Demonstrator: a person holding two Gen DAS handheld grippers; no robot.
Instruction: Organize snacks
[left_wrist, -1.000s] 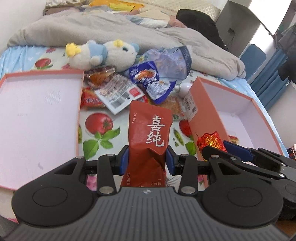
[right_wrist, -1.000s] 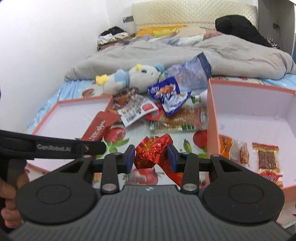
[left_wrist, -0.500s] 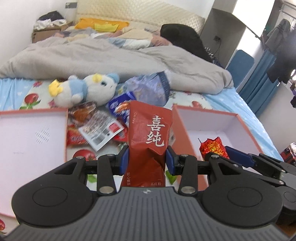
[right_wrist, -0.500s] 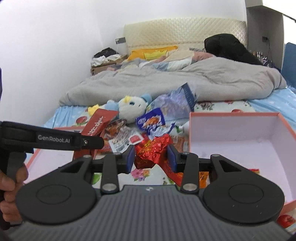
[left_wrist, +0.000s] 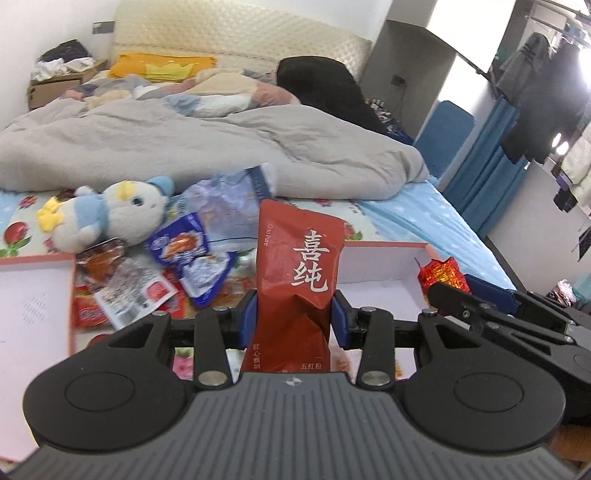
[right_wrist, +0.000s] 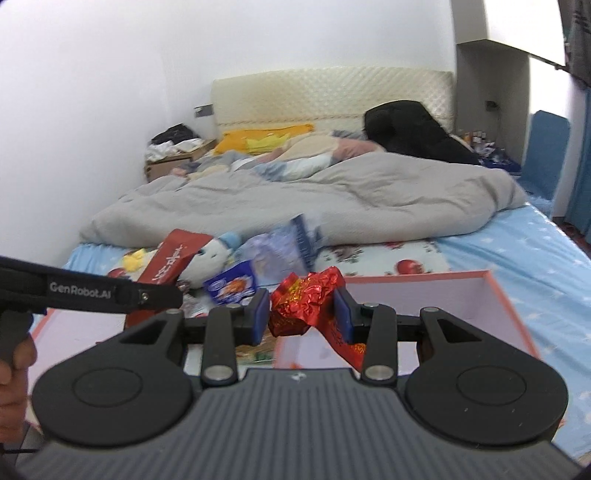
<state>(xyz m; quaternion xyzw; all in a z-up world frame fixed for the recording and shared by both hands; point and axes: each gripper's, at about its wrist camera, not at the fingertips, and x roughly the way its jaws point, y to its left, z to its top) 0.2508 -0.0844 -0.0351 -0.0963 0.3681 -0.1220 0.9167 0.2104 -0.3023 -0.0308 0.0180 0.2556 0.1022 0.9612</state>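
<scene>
Nearest to me, the left tool (left_wrist: 293, 319) is clamped on a dark red pouch (left_wrist: 297, 284), its blue pads pinching the lower half so the printed top stands upright above them. It looks like a light, soft foil sachet: the waist has creased where it is squeezed, so I'd judge a grip low on the body holds it well, while the slick film could slide if the pads eased. To its right, the right tool (right_wrist: 302, 316) is clamped on a crinkled red foil candy (right_wrist: 304, 301), a loose tail of wrapper hanging below the right pad. That wrapper seems springy and light; taking it across the fat middle looks the safest hold, since the tail alone would tear or slip.

Just beyond the right tool sits a pink box (right_wrist: 491, 291), open and shallow, and beyond the left tool a second pink tray (left_wrist: 37, 306) lies off to the left. Between them, further out on the bed, is the snack pile (left_wrist: 177, 273), flat packets overlapping each other, with a plush toy (left_wrist: 110, 214) behind and the grey duvet (left_wrist: 221, 147) farthest back.
</scene>
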